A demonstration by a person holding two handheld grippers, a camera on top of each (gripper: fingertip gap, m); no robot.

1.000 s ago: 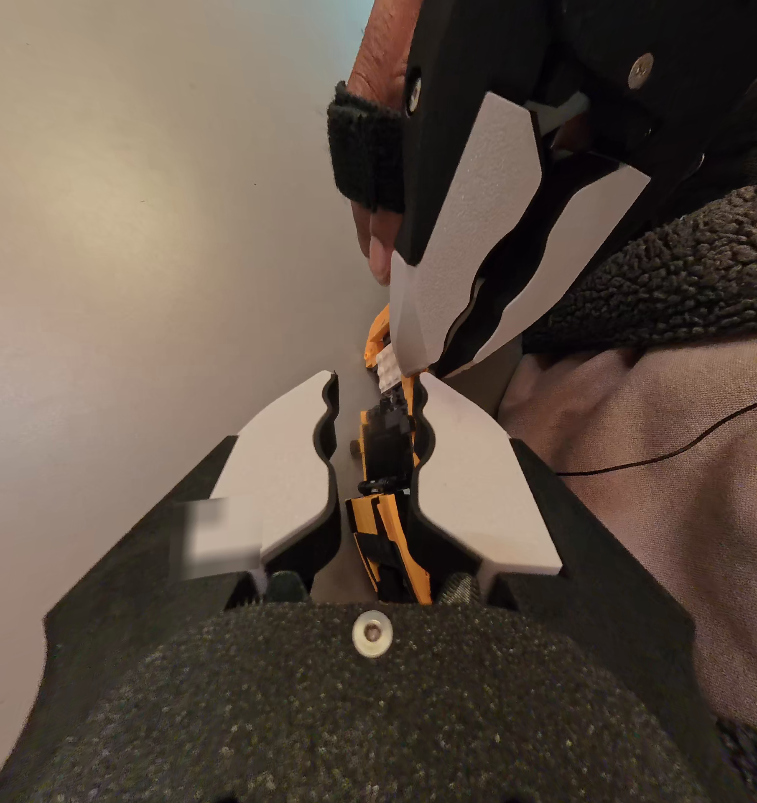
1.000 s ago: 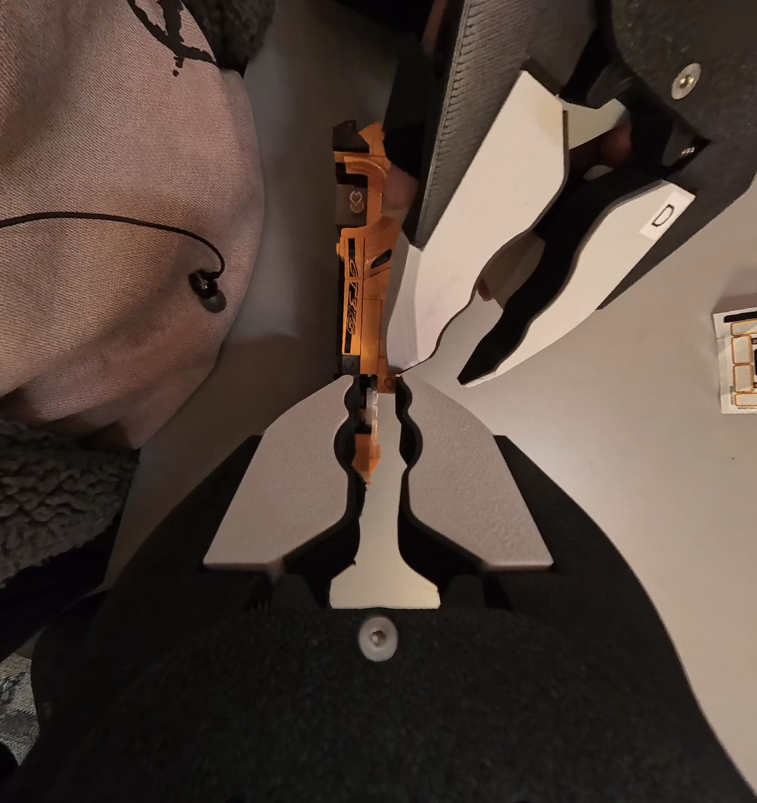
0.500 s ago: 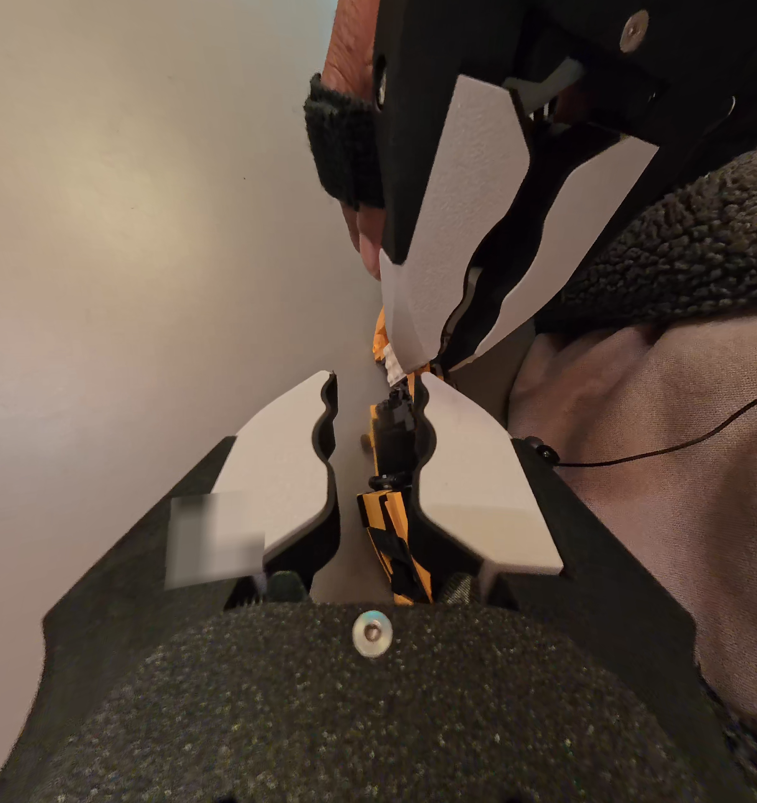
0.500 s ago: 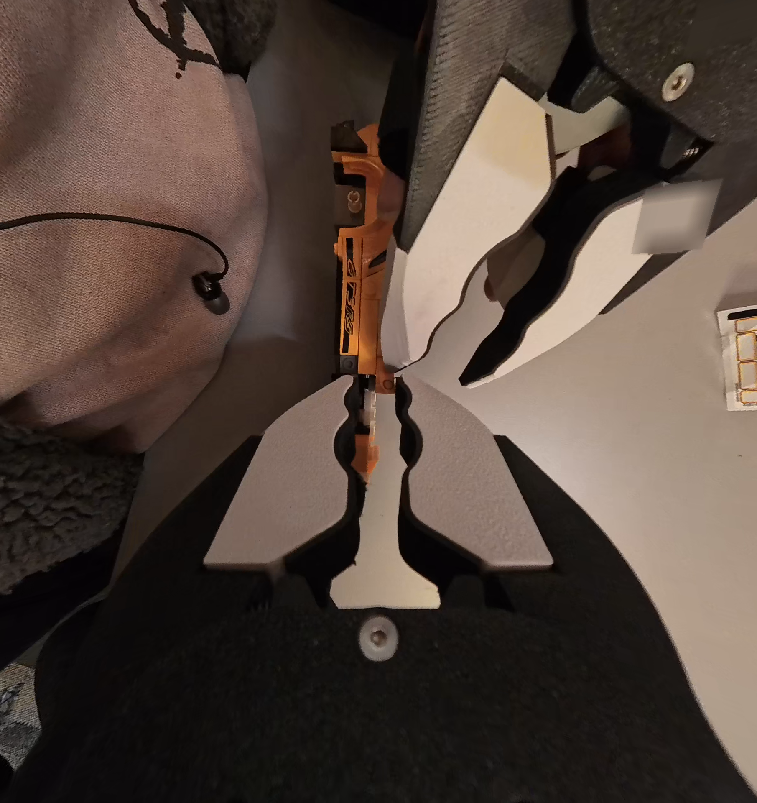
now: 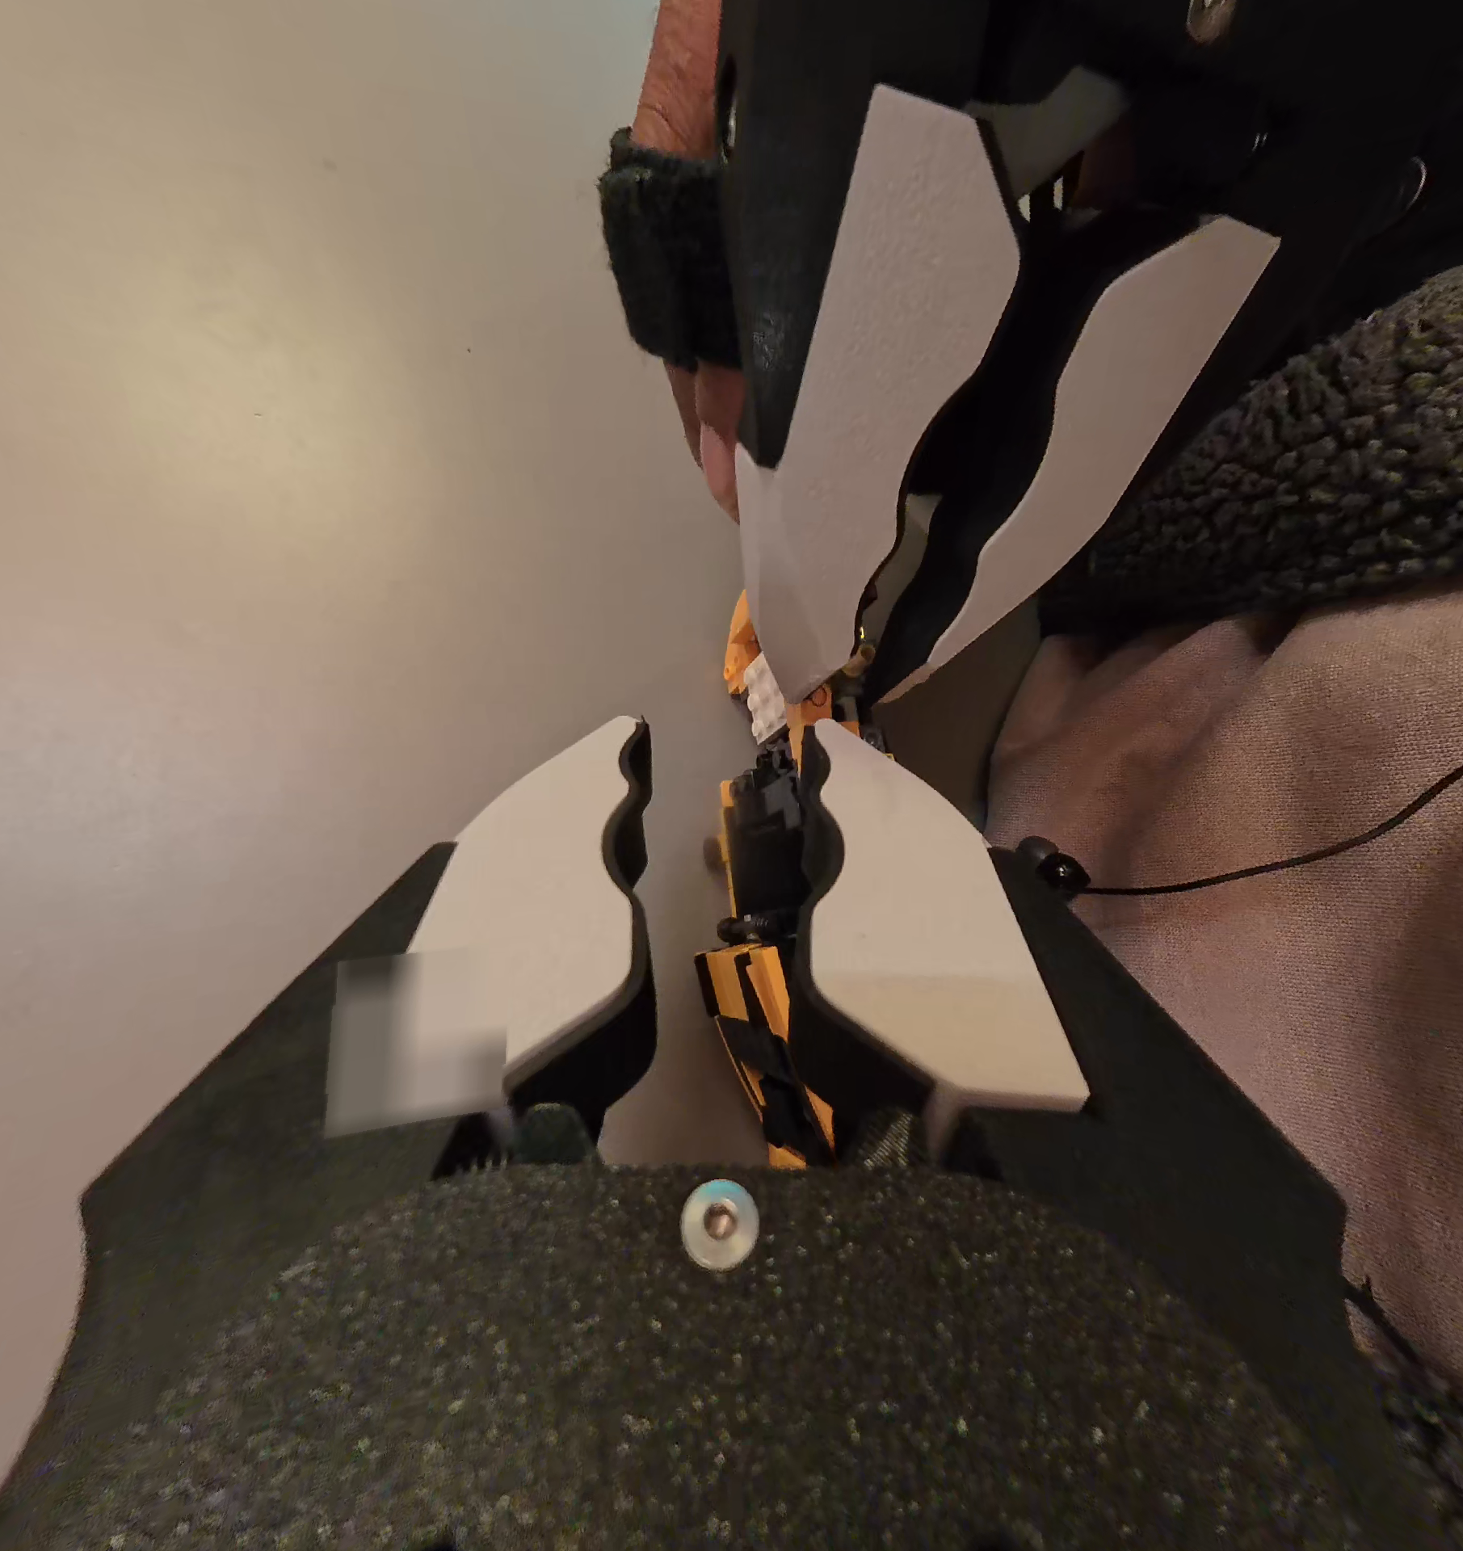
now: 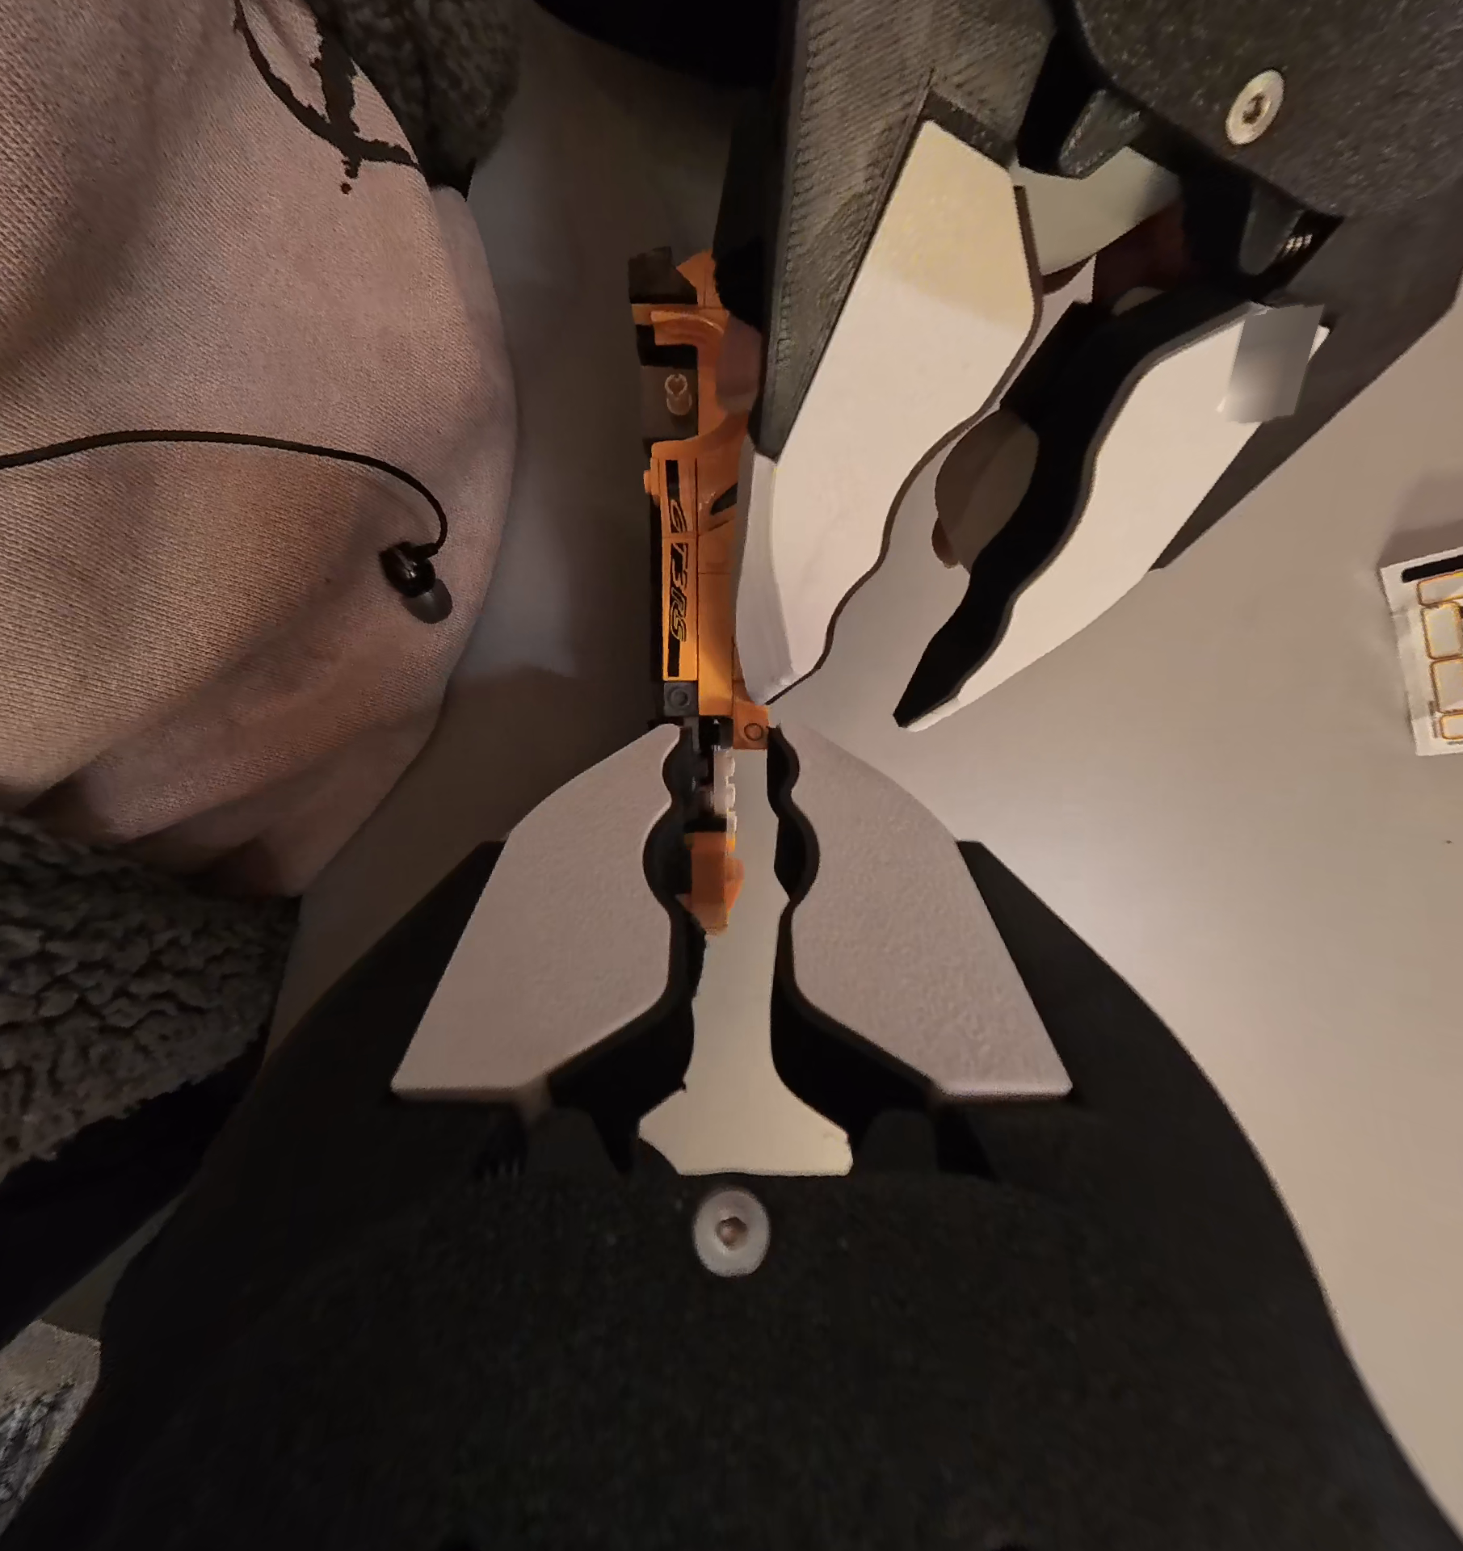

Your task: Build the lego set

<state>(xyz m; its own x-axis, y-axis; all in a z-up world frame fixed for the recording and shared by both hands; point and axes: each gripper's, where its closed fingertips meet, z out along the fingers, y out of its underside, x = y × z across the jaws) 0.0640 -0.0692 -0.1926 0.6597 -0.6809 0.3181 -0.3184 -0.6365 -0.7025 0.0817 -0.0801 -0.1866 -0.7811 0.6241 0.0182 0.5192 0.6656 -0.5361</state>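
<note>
An orange and black lego car [image 5: 761, 848] is held edge-on above the table; it also shows in the right wrist view [image 6: 694, 587]. My right gripper [image 6: 726, 732] is shut on the car's end with the white pieces; it shows at the top of the left wrist view [image 5: 845, 697]. My left gripper [image 5: 726, 730] is open. The car lies along its right finger, with a clear gap to its left finger. In the right wrist view the left gripper [image 6: 837, 709] has spread jaws with nothing between them, and the car lies against the side of one finger.
A pale table [image 5: 291, 503] lies under both grippers. A sticker sheet [image 6: 1458, 638] lies at the right. The person's shirt [image 6: 165, 503], fleece sleeve [image 5: 1298, 470] and a black earphone on a cord [image 6: 413, 579] are close by. A gloved hand [image 5: 669, 260] holds the right gripper. Both grippers' tips are close together, under 4 cm apart.
The right gripper and the car's end have shifted slightly, and the car tilts a little more in the left wrist view. Both grippers' jaws stand as before.
</note>
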